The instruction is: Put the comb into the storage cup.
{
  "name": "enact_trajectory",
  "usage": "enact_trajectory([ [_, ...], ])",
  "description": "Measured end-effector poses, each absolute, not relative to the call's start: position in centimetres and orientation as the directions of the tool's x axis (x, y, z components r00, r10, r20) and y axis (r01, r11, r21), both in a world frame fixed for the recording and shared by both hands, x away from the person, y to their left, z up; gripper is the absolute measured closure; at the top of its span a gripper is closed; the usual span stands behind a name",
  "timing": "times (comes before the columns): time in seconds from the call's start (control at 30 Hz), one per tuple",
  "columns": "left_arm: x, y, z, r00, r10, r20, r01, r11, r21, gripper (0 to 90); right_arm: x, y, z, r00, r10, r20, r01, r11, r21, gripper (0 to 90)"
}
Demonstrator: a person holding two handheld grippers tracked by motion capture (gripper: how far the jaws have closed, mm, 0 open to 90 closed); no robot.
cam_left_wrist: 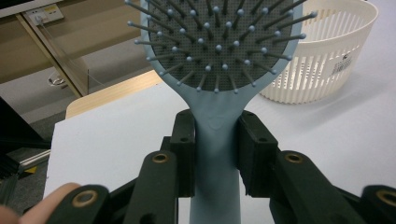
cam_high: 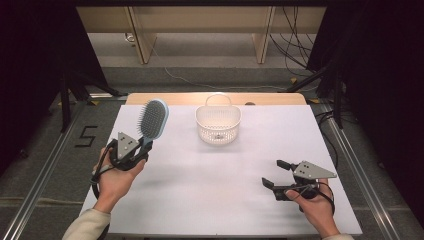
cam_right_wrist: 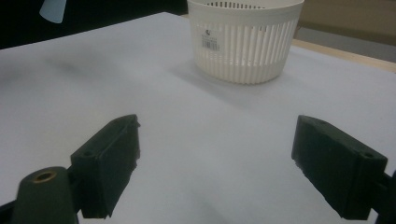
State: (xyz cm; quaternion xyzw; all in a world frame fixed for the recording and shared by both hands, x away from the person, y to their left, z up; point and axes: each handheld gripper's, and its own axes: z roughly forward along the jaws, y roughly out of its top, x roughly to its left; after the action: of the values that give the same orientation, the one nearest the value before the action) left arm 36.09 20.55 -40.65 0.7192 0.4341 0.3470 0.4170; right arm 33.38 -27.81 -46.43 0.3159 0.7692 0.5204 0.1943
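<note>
A light blue hairbrush (cam_high: 153, 118) with grey bristles (cam_left_wrist: 219, 42) stands raised above the table's left side. My left gripper (cam_high: 145, 146) is shut on its handle (cam_left_wrist: 215, 154), both pads pressing the handle's sides. A white slotted basket (cam_high: 218, 124) with a thin handle sits on the white table top, to the right of the brush head, and it appears in the left gripper view as basket (cam_left_wrist: 327, 60) and in the right gripper view as basket (cam_right_wrist: 245, 39). My right gripper (cam_high: 275, 173) rests low at the front right, jaws wide open with nothing between them (cam_right_wrist: 215, 163).
The white sheet (cam_high: 225, 170) covers the table; a wooden edge (cam_high: 270, 98) shows at the back. Black stands and cables line the floor on both sides. A "5" is marked on the floor (cam_high: 86, 136) at the left.
</note>
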Motion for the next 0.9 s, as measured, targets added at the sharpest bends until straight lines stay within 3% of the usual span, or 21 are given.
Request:
enact_trajectory([
  [0.9, 36.47, 20.07, -40.51, 0.393, 0.91, 0.133, 0.33, -0.275, 0.903, 70.0, 33.37, -27.8, -46.43, -0.726, 0.687, 0.029, 0.283, 0.26, 0.923, 15.9],
])
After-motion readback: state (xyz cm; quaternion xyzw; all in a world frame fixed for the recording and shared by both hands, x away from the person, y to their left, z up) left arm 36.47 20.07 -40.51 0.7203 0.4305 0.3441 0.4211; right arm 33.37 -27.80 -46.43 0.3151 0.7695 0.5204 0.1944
